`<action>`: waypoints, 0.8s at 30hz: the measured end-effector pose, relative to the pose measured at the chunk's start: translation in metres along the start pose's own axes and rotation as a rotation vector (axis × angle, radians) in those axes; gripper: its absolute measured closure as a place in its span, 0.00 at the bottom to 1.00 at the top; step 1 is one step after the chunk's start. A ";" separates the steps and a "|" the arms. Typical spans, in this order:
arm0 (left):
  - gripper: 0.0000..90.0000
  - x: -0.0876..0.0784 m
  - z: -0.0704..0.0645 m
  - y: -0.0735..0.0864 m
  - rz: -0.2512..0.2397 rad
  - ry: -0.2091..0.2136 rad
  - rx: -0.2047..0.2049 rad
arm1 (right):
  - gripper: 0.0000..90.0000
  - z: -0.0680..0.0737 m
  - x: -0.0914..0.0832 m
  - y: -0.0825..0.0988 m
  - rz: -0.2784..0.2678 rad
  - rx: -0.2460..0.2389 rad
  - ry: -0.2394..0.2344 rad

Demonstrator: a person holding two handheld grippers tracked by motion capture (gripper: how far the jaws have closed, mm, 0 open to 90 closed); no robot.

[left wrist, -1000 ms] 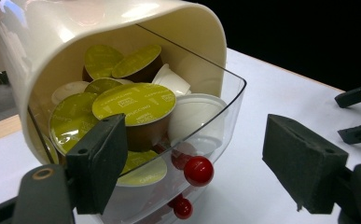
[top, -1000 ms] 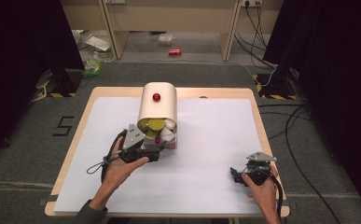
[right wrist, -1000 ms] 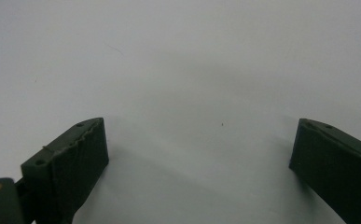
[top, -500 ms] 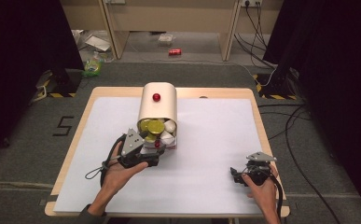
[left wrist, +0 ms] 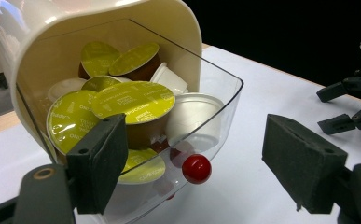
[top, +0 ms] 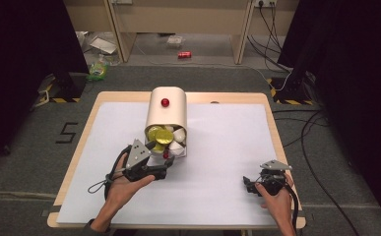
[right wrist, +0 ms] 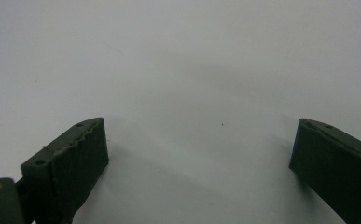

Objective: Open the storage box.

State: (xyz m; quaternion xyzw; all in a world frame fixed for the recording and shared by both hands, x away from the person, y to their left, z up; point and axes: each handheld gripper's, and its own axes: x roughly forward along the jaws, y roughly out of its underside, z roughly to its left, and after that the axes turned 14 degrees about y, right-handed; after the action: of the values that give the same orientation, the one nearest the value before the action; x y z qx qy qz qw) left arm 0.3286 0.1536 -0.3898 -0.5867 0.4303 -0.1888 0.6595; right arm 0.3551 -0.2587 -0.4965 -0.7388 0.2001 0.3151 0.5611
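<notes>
The drawer (left wrist: 201, 107) in front of your left gripper (top: 159, 167) is clear plastic with a curved wall, pulled partway out of a cream, round-topped box (top: 166, 113) that stands near the middle of the tabletop (top: 227, 147). It is heaped with coffee pods (left wrist: 131, 100), some with yellow-green foil lids and some plain white, and a glossy red knob (left wrist: 197, 168) sits on its front. Your left gripper's jaws stand wide with nothing gripped: the left one is just beside the drawer's front corner, the right one well clear of it, the knob in the gap between. A second red knob (top: 165, 102) shows on top of the box in the high view. The tabletop is a smooth white sheet on a pale wooden board with rounded corners. Your right gripper (top: 247, 185) rests on the sheet near the front right corner, well apart from the box, jaws wide around bare white surface. Around the tabletop the high view gives you grey carpet (top: 40, 147), black curtains (top: 25, 44) at both sides, cables (top: 316, 137) trailing at the right and a red can (top: 184, 54) on the floor beyond.
</notes>
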 end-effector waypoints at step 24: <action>0.25 -0.010 -0.013 0.009 -0.012 0.017 -0.001 | 0.05 0.000 0.000 0.000 0.000 0.000 0.000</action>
State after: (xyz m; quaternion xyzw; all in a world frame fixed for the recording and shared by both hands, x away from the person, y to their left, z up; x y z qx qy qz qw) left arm 0.3107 0.1556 -0.3944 -0.5880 0.4325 -0.1974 0.6544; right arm 0.3551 -0.2586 -0.4965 -0.7389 0.2002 0.3150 0.5610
